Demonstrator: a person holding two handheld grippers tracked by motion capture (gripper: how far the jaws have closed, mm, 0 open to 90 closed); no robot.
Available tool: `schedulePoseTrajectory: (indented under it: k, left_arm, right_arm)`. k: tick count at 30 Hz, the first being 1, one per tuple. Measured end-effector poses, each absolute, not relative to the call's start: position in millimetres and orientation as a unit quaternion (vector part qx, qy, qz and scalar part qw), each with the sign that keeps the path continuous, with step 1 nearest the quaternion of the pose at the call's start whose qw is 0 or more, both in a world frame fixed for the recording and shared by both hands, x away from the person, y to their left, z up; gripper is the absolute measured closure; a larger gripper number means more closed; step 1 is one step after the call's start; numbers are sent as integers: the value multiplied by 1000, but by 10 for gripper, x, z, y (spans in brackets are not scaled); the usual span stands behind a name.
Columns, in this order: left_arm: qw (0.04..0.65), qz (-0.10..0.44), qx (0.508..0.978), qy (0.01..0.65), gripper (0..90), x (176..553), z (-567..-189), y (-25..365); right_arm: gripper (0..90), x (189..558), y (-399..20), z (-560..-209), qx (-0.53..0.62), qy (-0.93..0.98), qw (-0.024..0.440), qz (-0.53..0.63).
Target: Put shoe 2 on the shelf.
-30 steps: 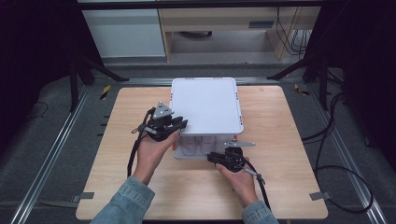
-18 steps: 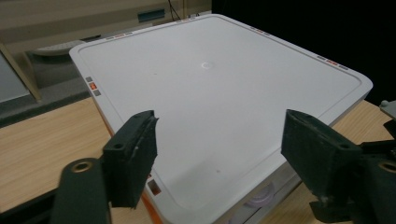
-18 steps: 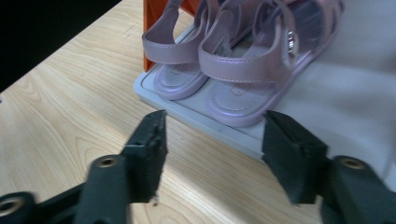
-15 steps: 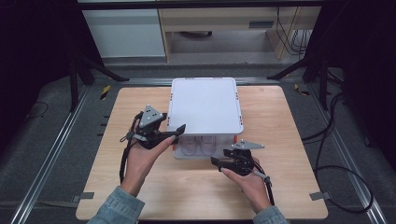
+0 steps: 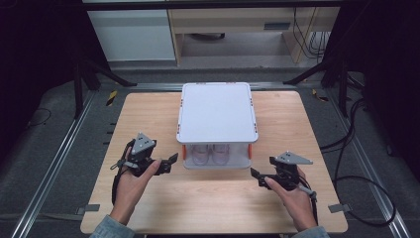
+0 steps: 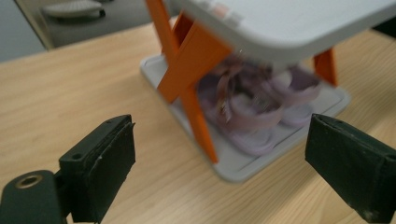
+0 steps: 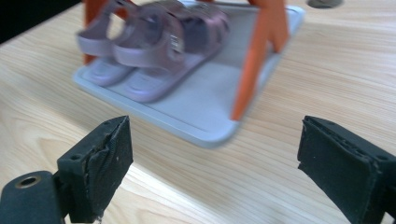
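The small shoe rack (image 5: 217,124) sits in the middle of the wooden table (image 5: 148,119), white top shelf over orange legs (image 6: 189,70), and a pair of lilac sandals (image 7: 154,42) rests side by side on its grey bottom tray (image 7: 205,116). Left gripper (image 5: 168,162) sits low, just off the rack's front left corner, jaws spread wide with bare tabletop between them, having just been opening. From the left gripper view the sandals (image 6: 252,107) are a bit smeared, so I can't quite make out how the straps lie. Right gripper (image 5: 257,178) is near the rack's front right corner, a little nearer the person than the tray edge, and its jaws have just been opening too, now released with nothing between the pads (image 7: 100,168). Both grippers are apart from the rack, neither touching it, each pointing inward toward its front side.
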State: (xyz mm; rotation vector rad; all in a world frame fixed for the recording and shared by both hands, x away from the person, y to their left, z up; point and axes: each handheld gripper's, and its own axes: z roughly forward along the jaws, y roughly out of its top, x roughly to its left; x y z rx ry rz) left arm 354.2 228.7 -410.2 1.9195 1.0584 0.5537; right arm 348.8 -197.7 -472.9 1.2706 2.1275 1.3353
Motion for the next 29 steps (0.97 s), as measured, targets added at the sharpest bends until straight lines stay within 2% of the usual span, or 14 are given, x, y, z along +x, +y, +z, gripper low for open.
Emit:
schedulePoseTrajectory:
  k: [7,15,22,29]
  left_arm:
    - [361,208,794,442,76,3713,-4527,2445]
    - [338,210,788,470,86,3872,-4897,2664]
    - [309,210,786,493,83,3949,-5106,2801]
    - [320,212,777,499,53,3948,-5142,2819]
  right_arm:
    - [102,3684,-2220,-4844,472,752,175,427]
    - [120,3951,-2438,-4975,519,731,206,393]
    - [124,4062,-2598,-5113,561,714,226,353]
    - [113,4063,-2631,-5165,570,714,228,336]
